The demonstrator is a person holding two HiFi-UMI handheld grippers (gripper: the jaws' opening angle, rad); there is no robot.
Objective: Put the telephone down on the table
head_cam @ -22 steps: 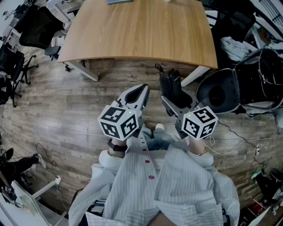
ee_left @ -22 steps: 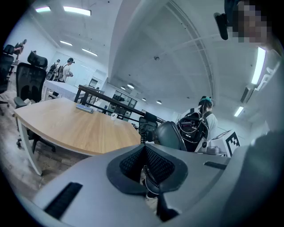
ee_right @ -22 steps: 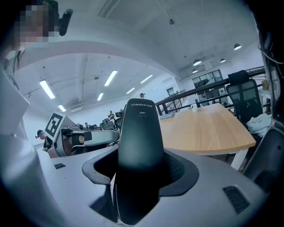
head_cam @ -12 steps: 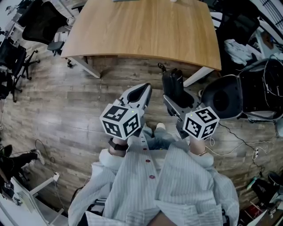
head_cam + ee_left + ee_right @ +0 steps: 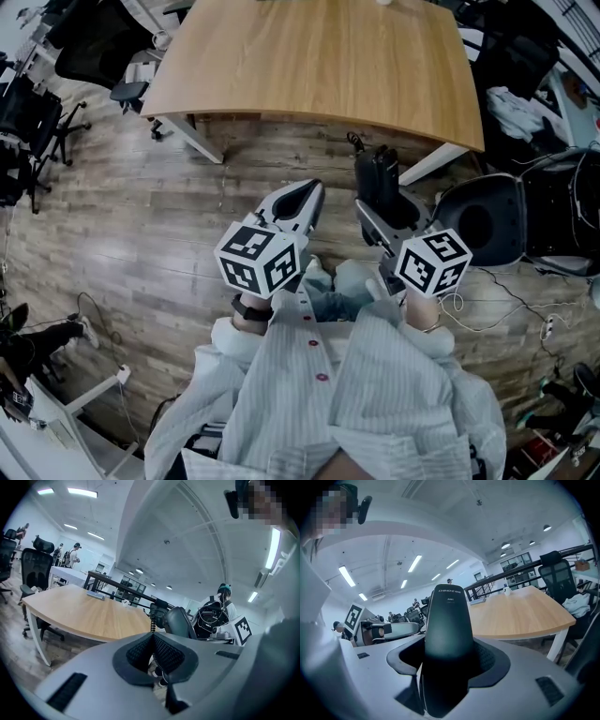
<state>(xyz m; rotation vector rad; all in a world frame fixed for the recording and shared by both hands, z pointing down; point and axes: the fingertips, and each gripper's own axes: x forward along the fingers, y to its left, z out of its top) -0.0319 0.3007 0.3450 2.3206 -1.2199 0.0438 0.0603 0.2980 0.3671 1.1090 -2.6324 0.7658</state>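
Note:
A black telephone handset [image 5: 379,176] stands upright between the jaws of my right gripper [image 5: 384,208], which is shut on it. In the right gripper view the handset [image 5: 446,634] fills the middle, pinched between the pads of the gripper [image 5: 447,665]. A coiled cord [image 5: 151,624] hangs from it. My left gripper [image 5: 300,197] is beside it, shut and empty, its pads meeting [image 5: 153,641]. Both are held over the wooden floor, short of the light wooden table [image 5: 319,66].
Black office chairs [image 5: 80,47] stand left of the table. On the right are a black round-backed chair [image 5: 483,220], bags, and cables on the floor [image 5: 511,300]. A small white item [image 5: 506,590] and a flat object sit at the table's [image 5: 520,613] far end.
The view has shifted: the table and the chair at the right have slid rightward and slightly down. Both grippers keep their places in front of the body, the handset still held.

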